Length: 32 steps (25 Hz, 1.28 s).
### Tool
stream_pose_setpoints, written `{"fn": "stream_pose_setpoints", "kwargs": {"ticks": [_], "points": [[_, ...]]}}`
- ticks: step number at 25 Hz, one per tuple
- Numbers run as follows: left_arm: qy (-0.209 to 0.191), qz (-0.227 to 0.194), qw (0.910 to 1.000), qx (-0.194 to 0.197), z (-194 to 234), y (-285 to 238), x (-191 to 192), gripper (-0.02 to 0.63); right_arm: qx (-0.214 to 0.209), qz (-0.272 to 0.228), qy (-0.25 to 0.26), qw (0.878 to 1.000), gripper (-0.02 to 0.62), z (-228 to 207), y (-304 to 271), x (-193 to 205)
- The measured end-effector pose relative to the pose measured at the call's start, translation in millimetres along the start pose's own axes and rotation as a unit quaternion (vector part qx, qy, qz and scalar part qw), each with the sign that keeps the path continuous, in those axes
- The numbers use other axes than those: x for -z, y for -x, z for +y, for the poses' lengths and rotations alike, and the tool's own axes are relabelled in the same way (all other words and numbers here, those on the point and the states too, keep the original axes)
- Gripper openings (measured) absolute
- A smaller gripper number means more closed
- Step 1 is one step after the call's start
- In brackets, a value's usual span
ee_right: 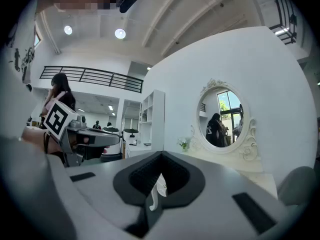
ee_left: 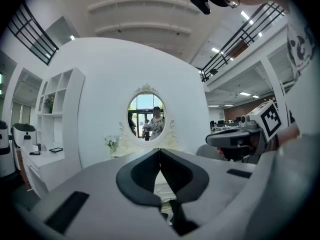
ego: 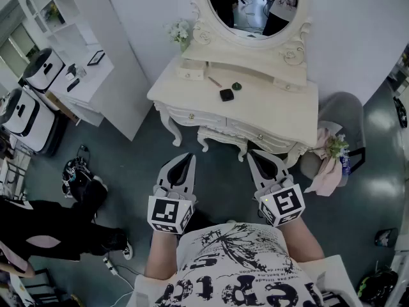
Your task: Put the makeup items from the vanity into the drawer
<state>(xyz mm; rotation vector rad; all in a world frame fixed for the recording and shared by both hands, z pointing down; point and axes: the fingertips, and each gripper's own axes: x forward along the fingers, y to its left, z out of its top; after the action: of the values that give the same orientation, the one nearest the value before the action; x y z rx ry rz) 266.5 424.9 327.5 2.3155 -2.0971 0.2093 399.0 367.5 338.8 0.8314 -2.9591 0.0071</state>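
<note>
Task had not started. Left gripper (ego: 187, 157) and right gripper (ego: 251, 153) were both pressed together, empty, well short of the vanity (ego: 287, 110). Makeup items (ego: 226, 94) lay on top; drawer (ego: 192, 116) looked closed.

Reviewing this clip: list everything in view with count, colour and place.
vanity: one, cream, centre, against the wall
oval mirror: one, cream frame, atop the vanity
square case: one, black, on the vanity top
round item: one, dark, beside the case
slim stick: one, brownish, left of the case
flowers: one bunch, pale, left of the mirror
stool: one, grey, right of the vanity
cloth: one, pink, by the stool
shelf unit: one, white, far left
left claw: one, grey, shut, empty
right claw: one, grey, shut, empty
</note>
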Motion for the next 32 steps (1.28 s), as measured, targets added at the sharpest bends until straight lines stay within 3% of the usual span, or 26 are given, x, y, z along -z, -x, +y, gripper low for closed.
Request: {"fn": "stream_pose_setpoints", "kwargs": {"ticks": [12, 17, 23, 32], "points": [[0.013, 0.013, 0.9998, 0.008, 5, -4, 9, 0.020, 0.013, 0.003, -0.024, 1.000, 0.017, -4, -5, 6], [0.021, 0.022, 0.9995, 0.008, 26, -8, 19, 0.020, 0.020, 0.014, -0.033, 0.999, 0.017, -2, -28, 13], [0.027, 0.025, 0.9993, 0.009, 88, -21, 26, 0.020, 0.038, 0.023, -0.032, 0.999, 0.017, 7, -84, 14], [0.026, 0.028, 0.9983, 0.045, 221, -58, 25, 0.020, 0.103, 0.021, -0.042, 0.994, 0.017, 17, -204, -5]]}}
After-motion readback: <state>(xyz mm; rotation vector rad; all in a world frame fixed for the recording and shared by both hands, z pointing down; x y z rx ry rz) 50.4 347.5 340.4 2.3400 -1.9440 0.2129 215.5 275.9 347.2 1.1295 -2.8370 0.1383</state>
